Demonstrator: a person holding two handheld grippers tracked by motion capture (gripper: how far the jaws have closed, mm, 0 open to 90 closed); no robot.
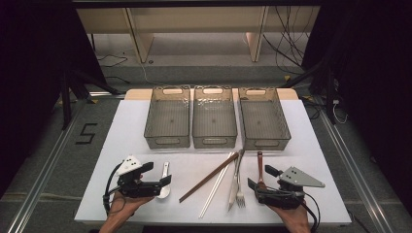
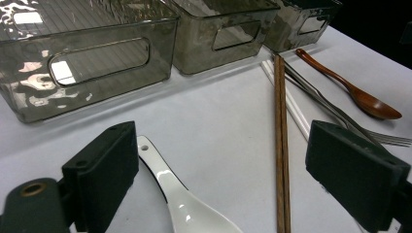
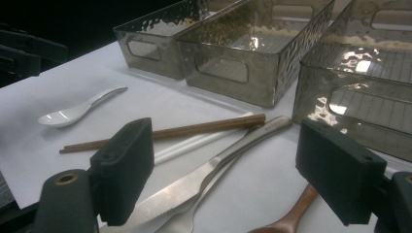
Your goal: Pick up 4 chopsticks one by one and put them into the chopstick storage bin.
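The white table point(image 1: 145, 126) is lit brightly and evenly from above in the high view, while the surroundings are left in near darkness and only short, soft shadows are cast beside the cutlery. Patchy white glare is thrown off the dimpled walls of the smoky plastic bins point(image 2: 92, 63) in both gripper views, and a highlight is caught on the white ceramic spoon point(image 2: 189, 208). All three pictures are rendered soft and slightly grainy, and straight lines are stretched toward the edges in the gripper views.

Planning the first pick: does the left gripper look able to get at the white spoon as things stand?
Probably yes. The left gripper is open with the white spoon right between its jaws, lying alone on the table, apart from the chopsticks.
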